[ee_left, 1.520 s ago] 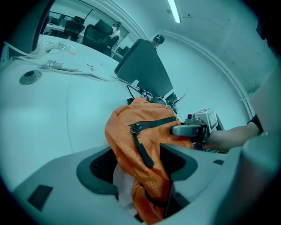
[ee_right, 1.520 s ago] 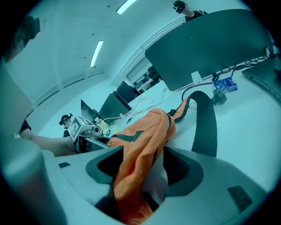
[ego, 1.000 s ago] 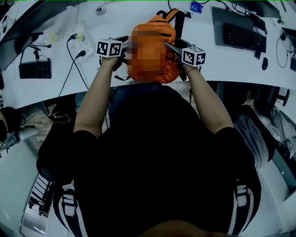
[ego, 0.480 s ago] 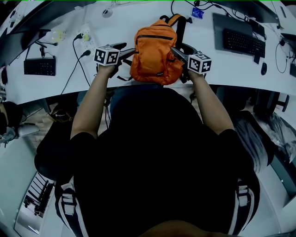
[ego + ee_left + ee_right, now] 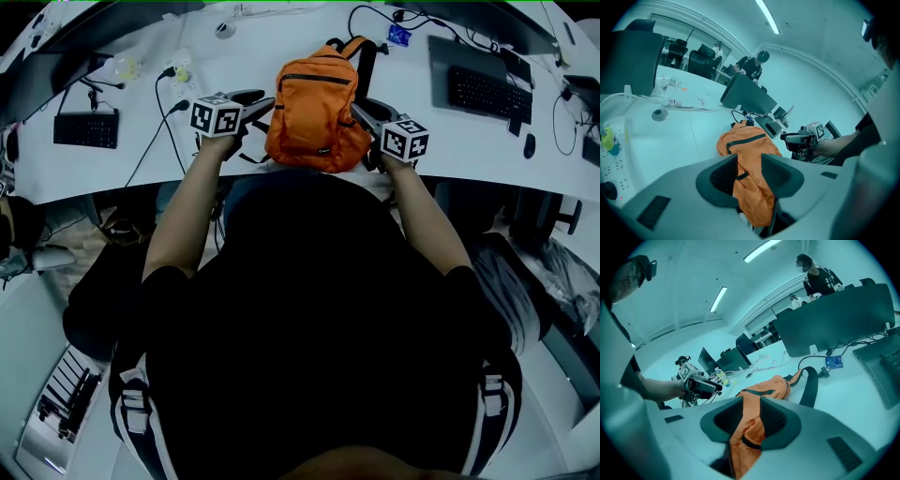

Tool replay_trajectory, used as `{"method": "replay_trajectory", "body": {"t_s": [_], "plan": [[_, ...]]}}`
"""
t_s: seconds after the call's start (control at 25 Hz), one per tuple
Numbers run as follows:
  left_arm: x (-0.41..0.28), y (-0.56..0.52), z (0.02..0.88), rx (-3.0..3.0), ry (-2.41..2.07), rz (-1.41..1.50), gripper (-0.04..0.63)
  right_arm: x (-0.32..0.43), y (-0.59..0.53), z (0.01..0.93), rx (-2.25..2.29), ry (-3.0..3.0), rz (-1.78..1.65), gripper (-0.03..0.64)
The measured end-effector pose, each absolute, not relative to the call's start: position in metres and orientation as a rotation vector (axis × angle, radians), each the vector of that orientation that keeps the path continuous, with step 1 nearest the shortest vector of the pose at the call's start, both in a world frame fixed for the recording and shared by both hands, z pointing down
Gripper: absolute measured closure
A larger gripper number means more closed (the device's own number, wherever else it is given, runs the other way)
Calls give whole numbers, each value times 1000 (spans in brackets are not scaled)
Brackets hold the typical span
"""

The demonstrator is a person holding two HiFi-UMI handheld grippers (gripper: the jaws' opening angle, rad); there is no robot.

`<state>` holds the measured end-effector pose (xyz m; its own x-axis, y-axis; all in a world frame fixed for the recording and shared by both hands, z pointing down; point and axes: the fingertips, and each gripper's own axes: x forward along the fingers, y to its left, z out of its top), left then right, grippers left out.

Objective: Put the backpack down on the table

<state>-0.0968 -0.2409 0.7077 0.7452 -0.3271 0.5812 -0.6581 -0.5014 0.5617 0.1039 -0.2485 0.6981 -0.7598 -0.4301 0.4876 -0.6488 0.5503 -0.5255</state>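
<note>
An orange backpack stands on the white table near its front edge, its black straps trailing behind. My left gripper is at its lower left side and my right gripper at its lower right side. In the left gripper view the jaws are closing, and the backpack fabric fills the gap between them at the left gripper. In the right gripper view the jaws are closing too, with the backpack fabric and a black strap pinched in the right gripper.
A keyboard and a mouse lie at the right, another keyboard at the left. A power strip with cables sits behind my left gripper. Monitors stand along the far edge. A blue packet lies behind the backpack.
Both grippers have stayed at the backpack's sides and risen slightly with it. The backpack sits a little more upright than before.
</note>
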Motion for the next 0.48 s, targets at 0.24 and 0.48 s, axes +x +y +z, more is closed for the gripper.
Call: {"method": "replay_trajectory", "body": {"t_s": [0.24, 0.48], "plan": [[-92, -226, 691, 2145, -726, 475, 496, 98, -242, 677, 881, -2534, 952, 575], [-83, -215, 669, 2193, -701, 452, 545, 95, -236, 662, 866, -2561, 915, 598]]}}
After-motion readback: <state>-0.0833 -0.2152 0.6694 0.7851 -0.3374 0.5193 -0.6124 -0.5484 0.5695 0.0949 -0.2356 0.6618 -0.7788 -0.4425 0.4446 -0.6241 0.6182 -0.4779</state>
